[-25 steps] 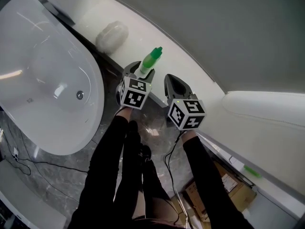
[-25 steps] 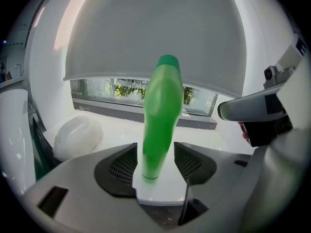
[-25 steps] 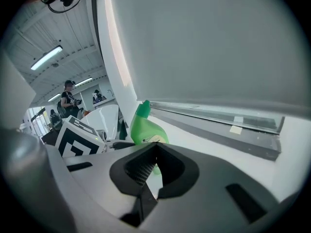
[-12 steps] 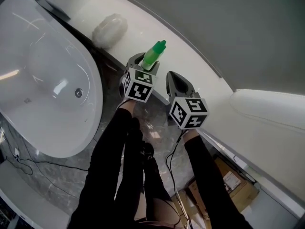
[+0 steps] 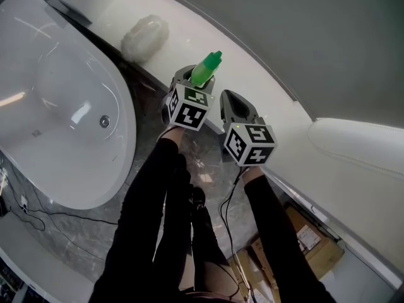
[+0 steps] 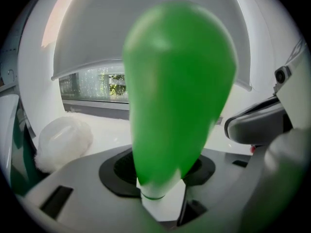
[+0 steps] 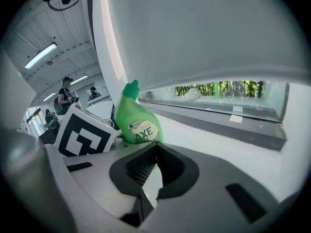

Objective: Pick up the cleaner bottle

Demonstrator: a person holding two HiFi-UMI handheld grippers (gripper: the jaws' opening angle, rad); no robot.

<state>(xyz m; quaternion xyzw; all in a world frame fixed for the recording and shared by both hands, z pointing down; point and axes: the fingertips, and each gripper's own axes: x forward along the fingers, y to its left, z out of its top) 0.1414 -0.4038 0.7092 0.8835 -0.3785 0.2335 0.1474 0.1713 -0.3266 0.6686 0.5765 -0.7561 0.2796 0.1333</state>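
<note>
The cleaner bottle (image 5: 205, 70) is standing on the white ledge (image 5: 183, 40) that is running along the wall. The left gripper (image 5: 194, 79) is reaching in from the bottle's 6 o'clock side, so the bottle is sitting between its jaws. Those jaws are standing wide apart on either side of the bottle and have just been closing in a little. In the left gripper view the green body is filling the middle, rising out of the gap. The right gripper (image 5: 229, 100) is hovering just beside the left one, at about 4 o'clock from the bottle, with its jaws drawn together and nothing between them. In the right gripper view the bottle is showing at 10 o'clock with its label facing the camera, and the left gripper's marker cube (image 7: 85, 132) is sitting at 9 o'clock. A white bundle (image 5: 145, 33) is lying on the ledge at 10 o'clock from the bottle, well apart from it. The white bathtub (image 5: 57, 175) is filling the 9 o'clock side of the head view, and a cardboard box (image 5: 309, 245) is sitting on the floor at 5 o'clock.
</note>
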